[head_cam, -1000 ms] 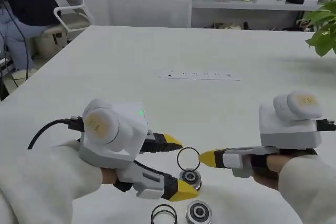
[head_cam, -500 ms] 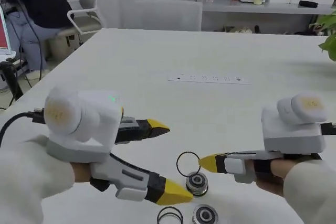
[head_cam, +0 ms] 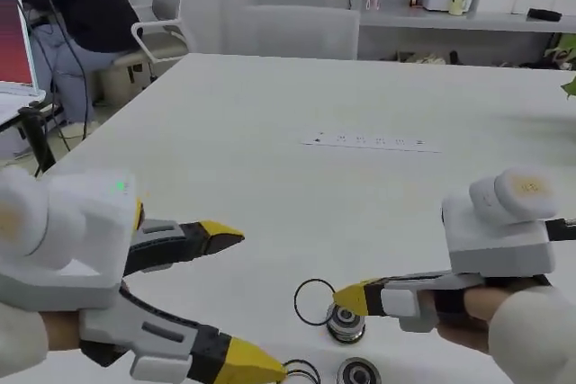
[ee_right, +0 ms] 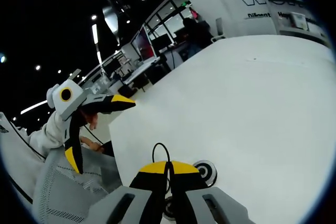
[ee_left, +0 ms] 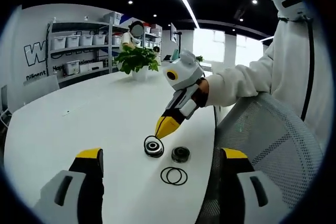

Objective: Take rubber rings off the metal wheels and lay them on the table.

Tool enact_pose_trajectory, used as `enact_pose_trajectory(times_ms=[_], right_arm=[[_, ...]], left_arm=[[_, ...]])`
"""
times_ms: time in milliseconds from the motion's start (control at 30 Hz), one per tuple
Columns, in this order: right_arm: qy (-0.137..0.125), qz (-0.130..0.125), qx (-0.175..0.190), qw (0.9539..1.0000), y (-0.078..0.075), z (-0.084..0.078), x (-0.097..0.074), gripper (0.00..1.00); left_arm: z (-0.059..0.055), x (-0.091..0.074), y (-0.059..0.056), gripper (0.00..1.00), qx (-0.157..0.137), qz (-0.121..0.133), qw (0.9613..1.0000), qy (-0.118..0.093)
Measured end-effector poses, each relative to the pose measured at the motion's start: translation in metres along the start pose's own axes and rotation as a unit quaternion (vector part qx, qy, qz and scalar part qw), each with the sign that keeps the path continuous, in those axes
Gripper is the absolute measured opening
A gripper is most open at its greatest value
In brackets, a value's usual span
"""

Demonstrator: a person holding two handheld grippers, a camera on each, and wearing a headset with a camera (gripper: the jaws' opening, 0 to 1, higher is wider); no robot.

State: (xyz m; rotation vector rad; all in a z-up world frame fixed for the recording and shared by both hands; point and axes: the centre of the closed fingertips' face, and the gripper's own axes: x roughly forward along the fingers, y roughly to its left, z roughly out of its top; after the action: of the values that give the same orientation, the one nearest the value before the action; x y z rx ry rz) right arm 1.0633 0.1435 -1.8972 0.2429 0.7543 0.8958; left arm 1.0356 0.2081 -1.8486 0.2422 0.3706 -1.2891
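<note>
Rubber ring (head_cam: 296,301) stands pinched in the closed jaws of our right gripper (head_cam: 342,297), just beside the metal wheel (head_cam: 346,323), likely to clear its rim; our left gripper (head_cam: 259,303) hangs spread wide, apart from the wheel.

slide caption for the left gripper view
Right gripper pinches a rubber ring by a metal wheel; loose rings and a second wheel lie on the table.

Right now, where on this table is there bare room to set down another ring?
Bare: the table between the power strip and the left gripper, and beyond the strip. Crowded: by the right gripper, around the metal wheels and loose rings.
</note>
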Motion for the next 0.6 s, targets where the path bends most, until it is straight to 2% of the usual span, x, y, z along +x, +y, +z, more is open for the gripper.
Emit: enact_pose_trajectory(times_ms=[67,133,200,300,433,533,600], right_arm=[[0.006,0.003,-0.002,1.0000,0.002,-0.002,0.001,0.00],[0.010,0.005,-0.004,0.9999,0.003,-0.004,0.002,0.00],[0.014,0.006,-0.005,0.9999,0.004,-0.006,0.003,0.00],[0.021,0.007,-0.006,0.9997,0.005,-0.010,0.005,0.00],[0.034,0.009,-0.007,0.9994,0.005,-0.016,0.007,0.00],[0.041,0.011,-0.008,0.9991,0.006,-0.020,0.009,0.00],[0.048,0.013,-0.009,0.9987,0.007,-0.023,0.011,0.00]], left_arm=[[-0.004,-0.002,0.001,1.00,-0.003,0.005,1.0000,0.003],[-0.008,-0.005,-0.001,0.97,-0.013,0.000,0.9999,0.009],[-0.010,-0.004,0.000,0.99,-0.016,0.005,0.9998,0.006],[-0.015,-0.002,-0.002,0.99,-0.018,0.000,0.9997,0.015],[-0.029,0.003,-0.007,0.98,-0.021,-0.011,0.9990,0.038],[-0.042,0.004,-0.009,0.98,-0.013,-0.017,0.9974,0.069],[-0.044,0.005,-0.010,0.98,-0.011,-0.019,0.9972,0.071]])
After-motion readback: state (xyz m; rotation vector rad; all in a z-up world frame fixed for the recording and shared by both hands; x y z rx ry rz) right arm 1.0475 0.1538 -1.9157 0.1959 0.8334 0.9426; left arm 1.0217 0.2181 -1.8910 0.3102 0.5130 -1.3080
